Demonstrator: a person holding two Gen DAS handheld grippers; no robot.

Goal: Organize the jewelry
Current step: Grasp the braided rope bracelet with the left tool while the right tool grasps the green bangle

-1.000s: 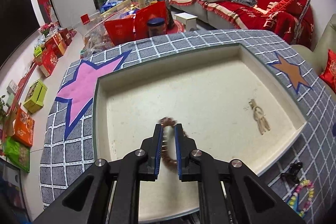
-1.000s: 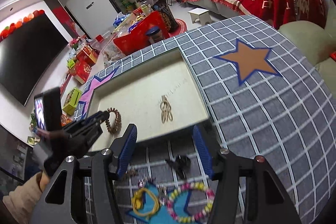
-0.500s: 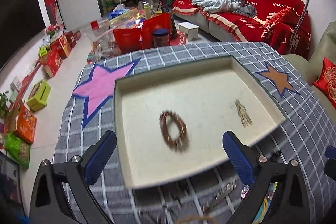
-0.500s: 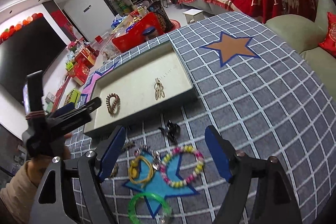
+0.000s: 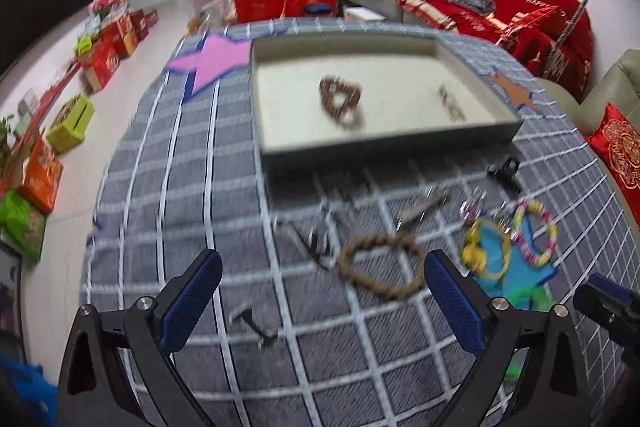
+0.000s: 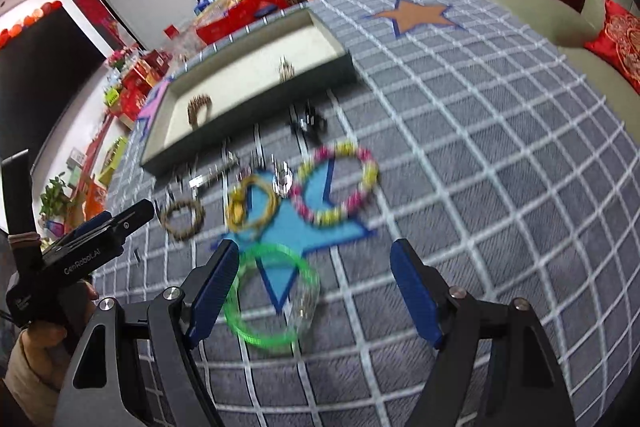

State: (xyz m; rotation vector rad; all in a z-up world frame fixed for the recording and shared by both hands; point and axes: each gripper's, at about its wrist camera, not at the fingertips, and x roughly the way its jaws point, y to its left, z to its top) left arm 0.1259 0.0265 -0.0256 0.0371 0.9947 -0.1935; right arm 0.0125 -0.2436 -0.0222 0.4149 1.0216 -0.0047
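Note:
A beige tray point(image 5: 460, 137) point(image 6: 256, 131) holds a brown bead bracelet point(image 5: 340, 101) point(image 6: 199, 109) and a small tan trinket point(image 5: 450, 103) point(image 6: 286, 69). On the grey checked cloth lie a brown rope bracelet point(image 5: 382, 267) point(image 6: 182, 217), a yellow bangle point(image 5: 486, 247) point(image 6: 250, 207), a pink-yellow bead bracelet point(image 5: 534, 237) point(image 6: 336, 183), a green bangle point(image 6: 272, 291), a black clip point(image 5: 505, 169) point(image 6: 310, 121) and small metal pieces point(image 5: 420, 211). My left gripper point(image 5: 320, 303) is open and empty, just short of the rope bracelet. My right gripper point(image 6: 314, 291) is open and empty around the green bangle.
The round table's edge curves on all sides. A red sofa point(image 5: 500, 3) stands behind, a green cushion seat point(image 6: 560, 27) at the right. Boxes point(image 5: 52, 147) and bags sit on the floor at the left.
My left gripper let go of the brown bead bracelet in the tray, opened and pulled back over the cloth. My right gripper also pulled back, over the green bangle.

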